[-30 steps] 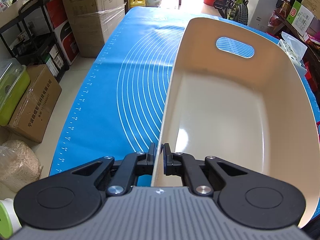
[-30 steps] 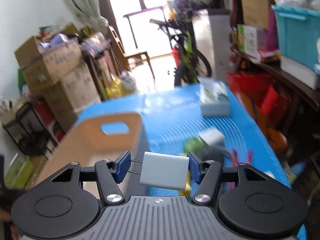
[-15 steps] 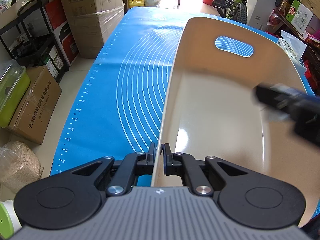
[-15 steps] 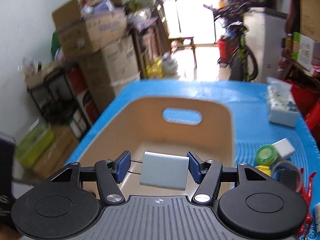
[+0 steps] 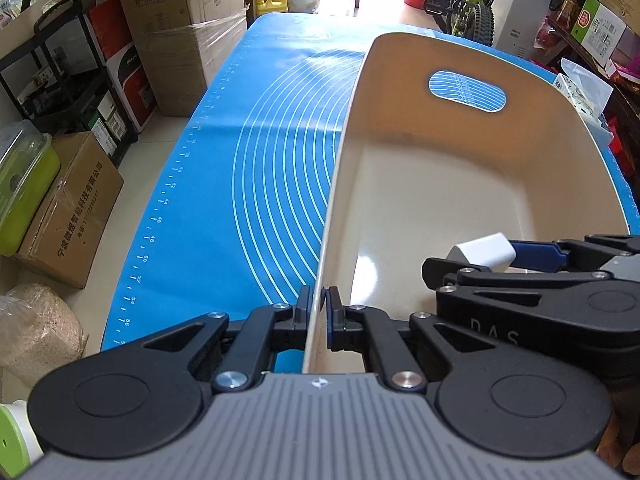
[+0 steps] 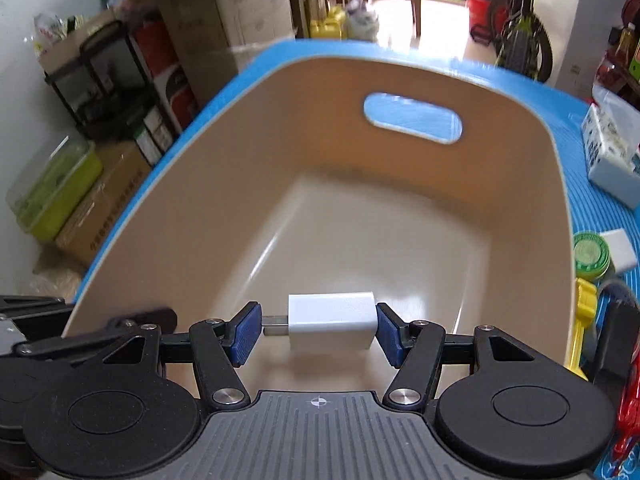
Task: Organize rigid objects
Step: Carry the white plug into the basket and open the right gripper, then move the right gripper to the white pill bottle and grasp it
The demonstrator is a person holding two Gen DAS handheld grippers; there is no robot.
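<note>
1. My left gripper [image 5: 319, 308] sits at the left; its jaws are pinched together on the near-left rim of the beige bin [image 5: 440, 200], one pad outside the wall and one inside; it tilts steeply down toward the blue mat [image 5: 256, 184] and steadies the bin.
2. My right gripper [image 6: 318, 330] hangs over the near end of the bin, angled downward, its body low above the rim; its jaws are clamped on the white charger [image 6: 332, 326], one blue pad on the flat end, the other against the metal prongs.
3. The charger is in the air above the bin floor, not touching it; the bin looks empty beneath.
4. To do this step well, I judge I should go lower before parting the jaws, so the charger lands flat and does not bounce; the prong-side grip looks thin, so a slow descent is safer.
5. To the right, outside the bin, a green round tin [image 6: 591, 255], a white block [image 6: 621, 249] and a yellow piece [image 6: 585, 308] wait on the mat; they come afterwards, I expect.
</note>
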